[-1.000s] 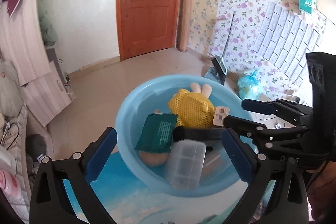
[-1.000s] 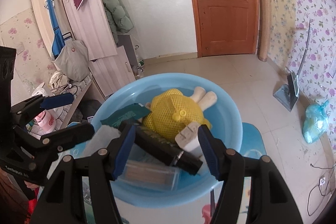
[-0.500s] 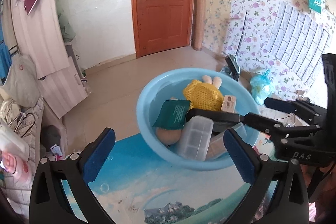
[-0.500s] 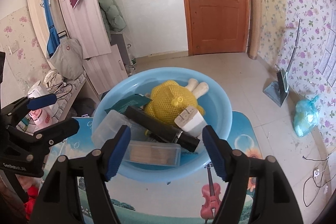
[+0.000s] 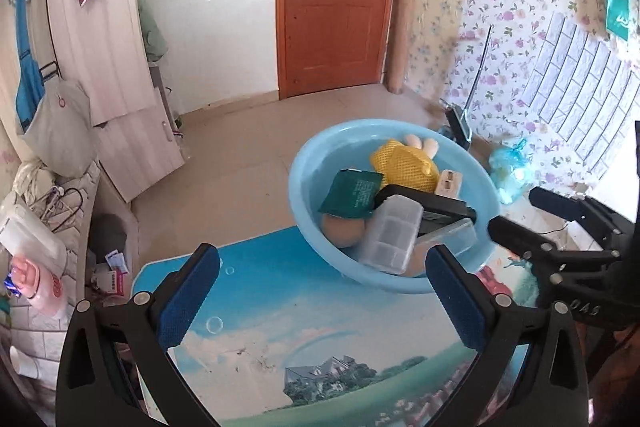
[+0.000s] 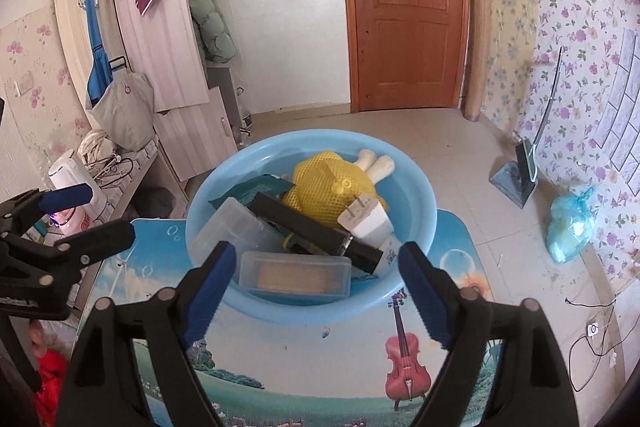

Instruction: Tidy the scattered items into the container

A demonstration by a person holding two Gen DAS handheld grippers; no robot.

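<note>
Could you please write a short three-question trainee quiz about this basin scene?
1. True or false: the right gripper is shut on the black bar.
2. Which lies nearest the right gripper in the basin? A) yellow mesh toy B) clear lidded box C) white plug
3. Fill in: the left gripper holds ____.

Key: 1 false; 2 B; 3 nothing.
</note>
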